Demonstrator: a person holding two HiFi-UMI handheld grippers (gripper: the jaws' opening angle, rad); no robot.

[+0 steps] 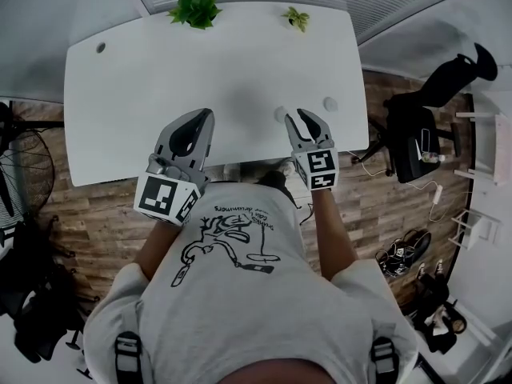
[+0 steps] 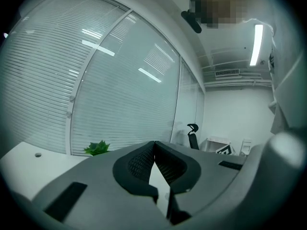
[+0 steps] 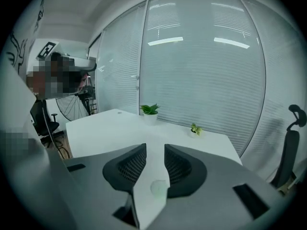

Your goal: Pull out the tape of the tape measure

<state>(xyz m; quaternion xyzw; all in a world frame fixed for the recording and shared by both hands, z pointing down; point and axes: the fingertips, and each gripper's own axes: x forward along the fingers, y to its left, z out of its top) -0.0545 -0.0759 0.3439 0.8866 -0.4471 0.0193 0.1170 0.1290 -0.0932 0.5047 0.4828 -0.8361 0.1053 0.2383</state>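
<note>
Stage: not begun, whole pull left | tape measure: in no view | grey left gripper (image 1: 208, 115): jaws together, empty, at white rounded desk (image 1: 240, 62) 7 o'clock | grey right gripper (image 1: 296, 116): jaws apart, empty, 5 o'clock

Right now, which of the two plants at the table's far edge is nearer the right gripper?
The smaller plant, on the right: it stands almost straight ahead of the right gripper; the bushier plant sits further left.

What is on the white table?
A bigger plant and a small plant, at the far edge. The left gripper and right gripper hide part of the near edge.
</note>
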